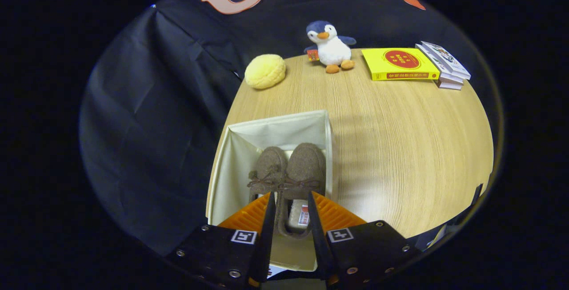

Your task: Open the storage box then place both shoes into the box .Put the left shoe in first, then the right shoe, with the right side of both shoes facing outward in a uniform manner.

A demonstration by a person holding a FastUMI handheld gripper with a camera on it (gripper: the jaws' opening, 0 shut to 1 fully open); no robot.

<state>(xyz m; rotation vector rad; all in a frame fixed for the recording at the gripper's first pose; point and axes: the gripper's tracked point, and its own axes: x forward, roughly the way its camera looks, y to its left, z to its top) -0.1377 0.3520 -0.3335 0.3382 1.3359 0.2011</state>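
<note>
Seen from above, looking down over a pale wooden counter [400, 147] against the dark cloth wall.

Far left on the counter, near the wall: a round yellow plush ball [265, 71]. Just right of it, at the back edge: a plush penguin [331, 46], upright, with a small red tag at its side. Further right: a yellow book [399, 63] lying flat, and touching its right end a small stack of lighter books [444, 64].

Nearer, toward the left edge of the counter: an open cream fabric storage box [235, 165], lid not visible. Inside it, two brown felt shoes side by side, toes pointing away from the gripper. Left shoe [268, 165] close to the middle of the box, with bare lining on its left; right shoe [306, 163] against the right wall, its side touching the left shoe. Laces of both knotted across the vamps, just ahead of the fingertips.

Gripper [289, 199] directly above the box, fingers parted a little, straddling the heel opening of the right shoe. Shoe's insole and a small label showing in the gap between the fingers. Whether the fingers press on the shoe's sides or hang just clear of them: cannot tell.
</note>
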